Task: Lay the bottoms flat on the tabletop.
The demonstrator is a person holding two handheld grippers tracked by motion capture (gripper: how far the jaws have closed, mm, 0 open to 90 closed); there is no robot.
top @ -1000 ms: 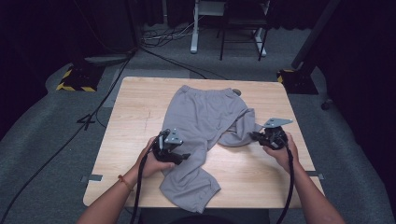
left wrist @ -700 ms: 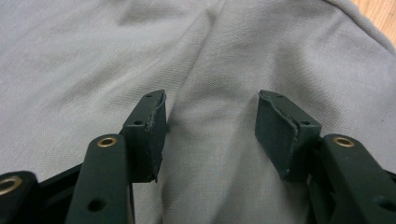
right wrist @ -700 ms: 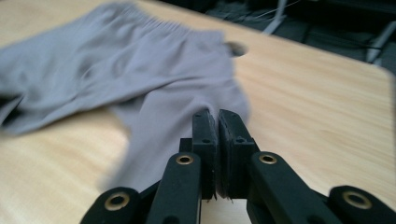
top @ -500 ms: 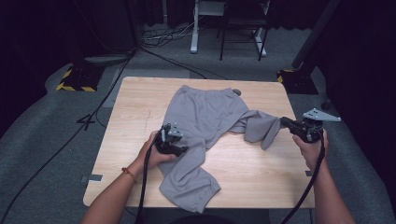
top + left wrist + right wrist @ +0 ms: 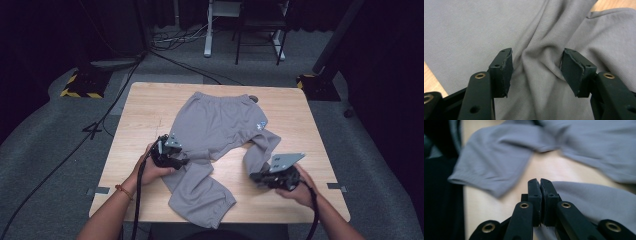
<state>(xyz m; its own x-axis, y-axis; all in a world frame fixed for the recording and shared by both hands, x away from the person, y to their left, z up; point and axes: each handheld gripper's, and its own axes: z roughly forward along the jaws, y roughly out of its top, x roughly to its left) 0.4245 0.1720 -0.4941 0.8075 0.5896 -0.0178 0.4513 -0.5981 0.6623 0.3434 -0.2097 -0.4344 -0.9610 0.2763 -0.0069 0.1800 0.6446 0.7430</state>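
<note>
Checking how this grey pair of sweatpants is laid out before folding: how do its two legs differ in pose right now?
The sweatpants' left leg lies nearly straight, running toward the table's near edge, cuff close to it. The right leg is bent back on itself, its end gripped by the shut right gripper. The left gripper stands open over the left leg's upper part, where the cloth is bunched. Both legs are plain grey.

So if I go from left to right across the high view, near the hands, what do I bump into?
Left tool → near trouser leg of the grey sweatpants → bare strip of table → right tool.
</note>
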